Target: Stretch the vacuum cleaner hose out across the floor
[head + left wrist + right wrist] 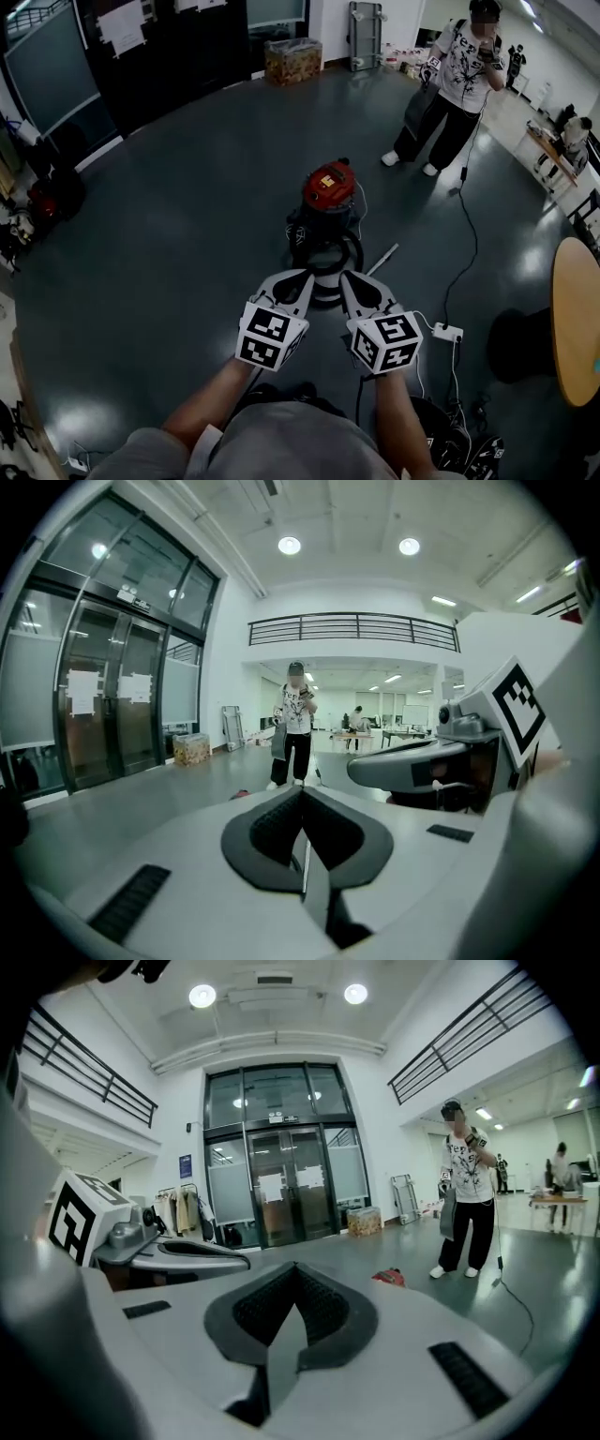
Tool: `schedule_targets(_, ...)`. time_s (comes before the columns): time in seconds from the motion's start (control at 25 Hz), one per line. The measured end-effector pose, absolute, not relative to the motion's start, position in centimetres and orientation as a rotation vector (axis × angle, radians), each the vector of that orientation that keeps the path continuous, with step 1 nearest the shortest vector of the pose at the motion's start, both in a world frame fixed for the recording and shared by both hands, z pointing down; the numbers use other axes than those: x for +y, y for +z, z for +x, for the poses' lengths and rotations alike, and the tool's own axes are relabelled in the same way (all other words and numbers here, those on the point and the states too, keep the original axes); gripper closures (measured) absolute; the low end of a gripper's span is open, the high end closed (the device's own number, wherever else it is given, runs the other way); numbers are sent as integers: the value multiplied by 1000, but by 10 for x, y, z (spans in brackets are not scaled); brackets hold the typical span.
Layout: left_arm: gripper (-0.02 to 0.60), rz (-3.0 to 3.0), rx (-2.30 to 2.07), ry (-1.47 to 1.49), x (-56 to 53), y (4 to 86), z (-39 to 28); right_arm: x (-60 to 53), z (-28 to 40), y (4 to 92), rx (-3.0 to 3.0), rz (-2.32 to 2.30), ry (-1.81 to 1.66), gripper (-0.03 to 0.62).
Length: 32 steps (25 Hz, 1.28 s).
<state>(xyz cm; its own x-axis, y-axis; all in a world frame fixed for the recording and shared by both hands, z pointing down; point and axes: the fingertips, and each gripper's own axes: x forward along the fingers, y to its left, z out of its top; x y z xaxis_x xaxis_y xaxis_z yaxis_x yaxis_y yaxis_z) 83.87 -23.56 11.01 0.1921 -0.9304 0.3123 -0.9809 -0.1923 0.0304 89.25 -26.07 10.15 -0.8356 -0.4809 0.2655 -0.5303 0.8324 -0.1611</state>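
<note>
A vacuum cleaner [328,192] with a red top and a dark drum stands on the grey floor ahead of me. Its black hose [328,258] lies coiled round the base, and a pale wand [382,259] sticks out to the right. My left gripper [305,276] and right gripper [345,276] hang side by side just short of the coil, above the floor. Both are shut with nothing between the jaws. In the right gripper view only the vacuum's red top [389,1277] peeks over the shut right gripper [295,1283]. The left gripper view shows the shut left gripper [302,803] with a sliver of the red top [240,794].
A person [455,84] stands beyond the vacuum to the right. A black cable [469,244] runs from there to a white power strip [446,331] by my right hand. A round wooden table [577,319] sits at the right, a cardboard box [292,61] at the back.
</note>
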Motion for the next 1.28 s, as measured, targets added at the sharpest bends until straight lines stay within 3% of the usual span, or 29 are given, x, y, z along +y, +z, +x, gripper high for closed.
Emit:
schedule_targets(0.24,574,2340,-1700,401,-280,123,891,-304,957,118,-2727,972,410,588)
schedule_targets(0.52,574,2395,-1562,457,-329,151,909,-352,995,151,-2603,1134,497,588)
schedule_targets(1.28,574,2353,-1298,541,-483,280,852,-509,958,257,-2241,1115,476,588)
